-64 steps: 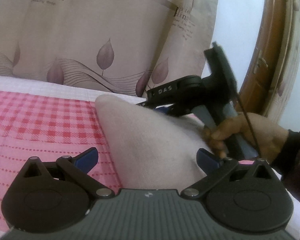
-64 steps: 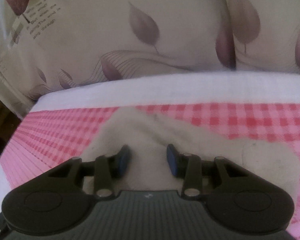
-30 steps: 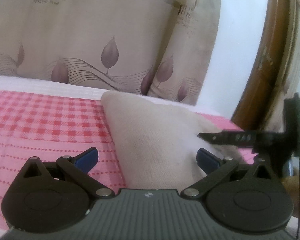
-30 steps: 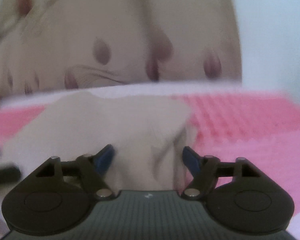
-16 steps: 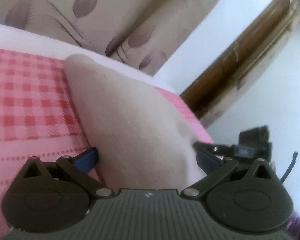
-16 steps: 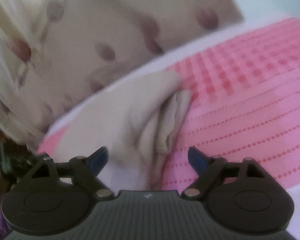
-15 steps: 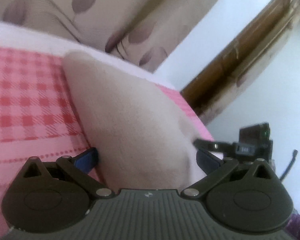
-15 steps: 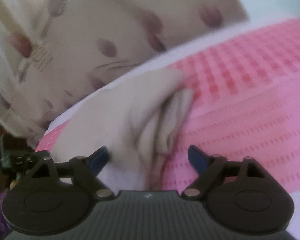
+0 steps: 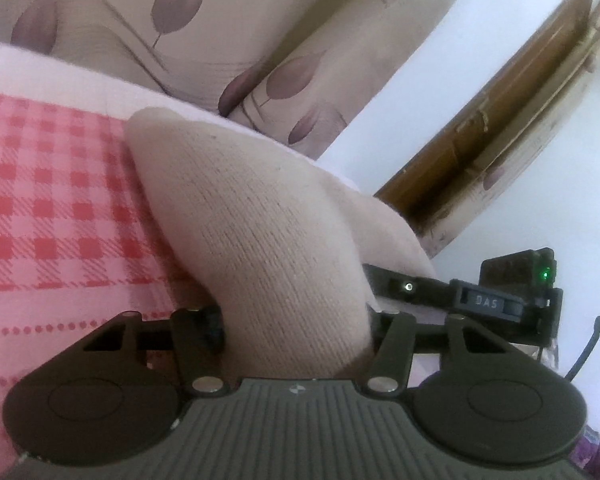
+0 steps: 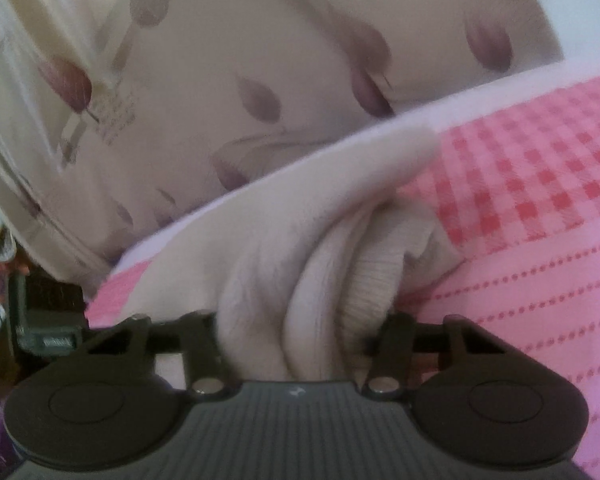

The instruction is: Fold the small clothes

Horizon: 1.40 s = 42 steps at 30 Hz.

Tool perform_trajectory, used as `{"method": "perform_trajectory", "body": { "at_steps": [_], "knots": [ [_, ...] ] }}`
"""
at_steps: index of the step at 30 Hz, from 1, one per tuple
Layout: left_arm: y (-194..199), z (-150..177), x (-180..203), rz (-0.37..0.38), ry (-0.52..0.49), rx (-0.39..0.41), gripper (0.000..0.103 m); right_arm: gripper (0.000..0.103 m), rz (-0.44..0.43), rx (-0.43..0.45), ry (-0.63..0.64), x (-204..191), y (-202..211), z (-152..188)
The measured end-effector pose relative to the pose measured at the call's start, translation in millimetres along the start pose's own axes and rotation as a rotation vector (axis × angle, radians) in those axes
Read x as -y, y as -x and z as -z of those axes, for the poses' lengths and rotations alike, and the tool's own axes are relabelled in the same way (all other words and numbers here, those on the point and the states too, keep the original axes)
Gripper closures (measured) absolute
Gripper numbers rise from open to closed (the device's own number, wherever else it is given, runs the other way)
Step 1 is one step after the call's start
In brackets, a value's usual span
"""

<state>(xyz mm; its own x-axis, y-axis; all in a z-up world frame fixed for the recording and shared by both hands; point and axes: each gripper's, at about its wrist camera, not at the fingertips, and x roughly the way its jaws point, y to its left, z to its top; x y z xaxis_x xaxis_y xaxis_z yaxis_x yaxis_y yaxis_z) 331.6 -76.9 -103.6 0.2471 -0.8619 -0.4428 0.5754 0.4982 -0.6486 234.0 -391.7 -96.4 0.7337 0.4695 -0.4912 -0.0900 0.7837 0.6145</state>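
Note:
A small beige knitted garment (image 9: 260, 224) lies on a pink checked bed cover (image 9: 40, 216). My left gripper (image 9: 294, 326) is shut on its near edge, and the cloth bulges up between the jaws. In the right wrist view the same garment (image 10: 300, 248) bunches in thick folds, and my right gripper (image 10: 300, 332) is shut on them. The right gripper also shows in the left wrist view (image 9: 460, 296), close at the right, beside the garment. The fingertips of both grippers are hidden by cloth.
A beige curtain with purple leaves (image 9: 180, 20) hangs behind the bed. A wooden door frame (image 9: 500, 120) and a white wall stand at the right. The bed cover (image 10: 540, 240) stretches to the right of the garment in the right wrist view.
Both grippers were open around the garment and have now closed on it. The cloth has bunched up between each pair of jaws.

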Motion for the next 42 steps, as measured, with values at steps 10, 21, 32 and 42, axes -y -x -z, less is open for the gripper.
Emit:
{"method": "perform_trajectory", "body": {
  "at_steps": [10, 21, 32, 42],
  "knots": [
    [70, 11, 37, -0.035, -0.039, 0.084, 0.048, 0.052, -0.067, 0.067, -0.012, -57, 30, 10],
    [188, 52, 54, -0.154, -0.041, 0.131, 0.048, 0.052, -0.196, 0.062, 0.014, -149, 44, 57],
    [234, 106, 44, -0.254, -0.047, 0.135, 0.048, 0.052, -0.22, 0.001, 0.0, -184, 31, 121],
    [230, 132, 31, -0.408, -0.131, 0.138, 0.024, 0.05, -0.097, -0.026, 0.031, -179, 14, 155]
  ]
}}
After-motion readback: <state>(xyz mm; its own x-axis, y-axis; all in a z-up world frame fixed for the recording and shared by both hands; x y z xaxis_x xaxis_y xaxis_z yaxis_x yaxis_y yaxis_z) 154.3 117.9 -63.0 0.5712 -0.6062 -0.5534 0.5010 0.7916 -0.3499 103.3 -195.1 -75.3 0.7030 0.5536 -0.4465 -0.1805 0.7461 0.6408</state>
